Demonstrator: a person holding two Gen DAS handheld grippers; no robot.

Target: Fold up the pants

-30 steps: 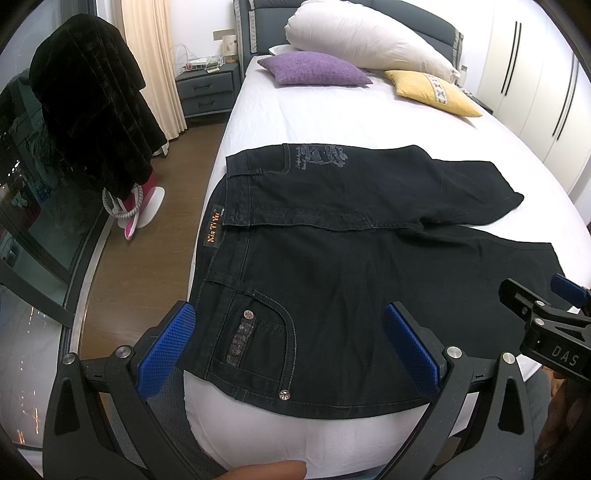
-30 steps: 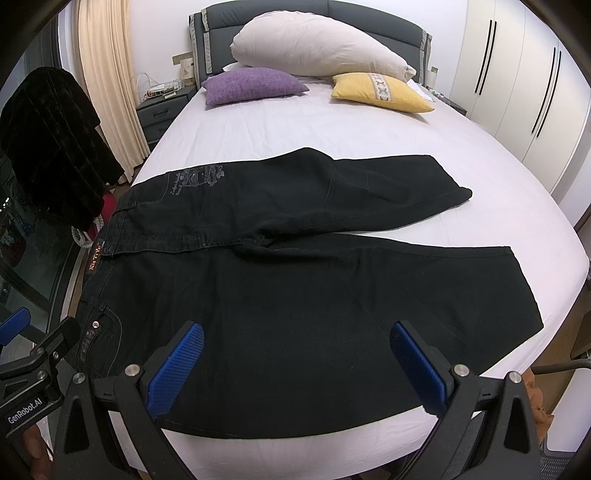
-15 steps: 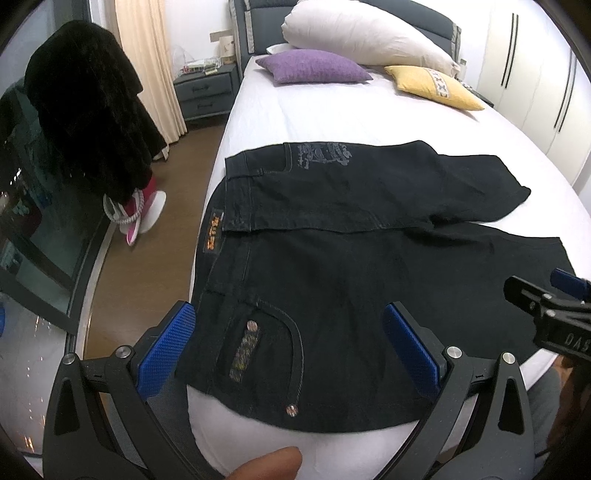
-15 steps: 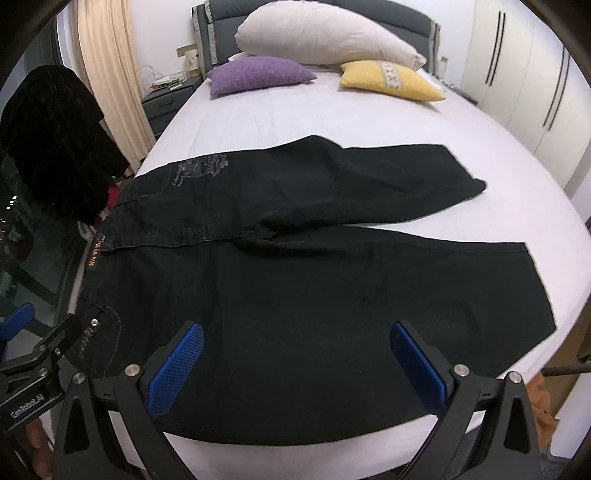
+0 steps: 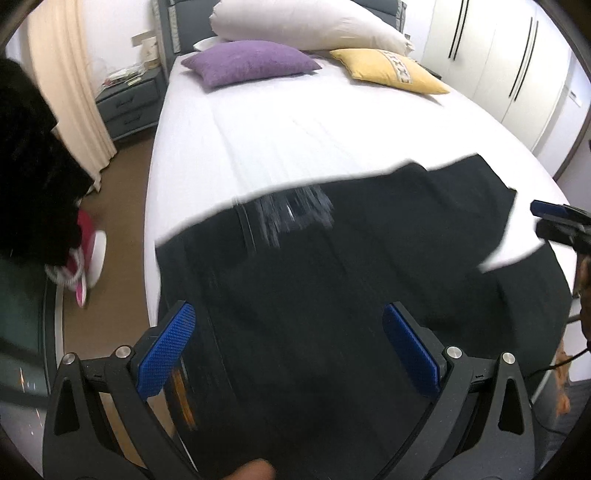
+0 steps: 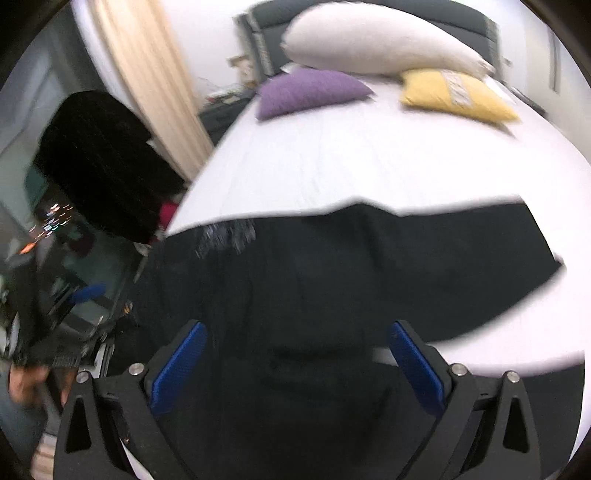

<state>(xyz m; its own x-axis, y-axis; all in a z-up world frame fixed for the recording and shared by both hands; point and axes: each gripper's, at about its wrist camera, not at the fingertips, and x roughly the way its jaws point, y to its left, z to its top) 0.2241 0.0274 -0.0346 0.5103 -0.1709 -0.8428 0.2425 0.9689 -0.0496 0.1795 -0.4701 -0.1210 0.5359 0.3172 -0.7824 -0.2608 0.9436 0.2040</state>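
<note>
Only the left wrist view shows the nightstand (image 5: 129, 99) and wardrobe doors (image 5: 495, 62). Black pants (image 5: 332, 295) lie blurred across the white bed (image 5: 295, 133) (purple pillow (image 5: 251, 64) at its head), beneath the left hand-held gripper (image 5: 288, 358) and right hand-held gripper (image 6: 295, 369), both spread wide, gripping nothing.

A white-sheeted bed (image 5: 295, 140) carries a purple cushion (image 5: 251, 61), a yellow cushion (image 5: 388, 70) and a long white pillow (image 5: 306, 26) against a grey headboard (image 6: 369, 14). A grey nightstand (image 5: 129, 103), cream curtain (image 5: 70, 81), black coat (image 6: 99, 162) and white wardrobe (image 5: 517, 74) surround it.
</note>
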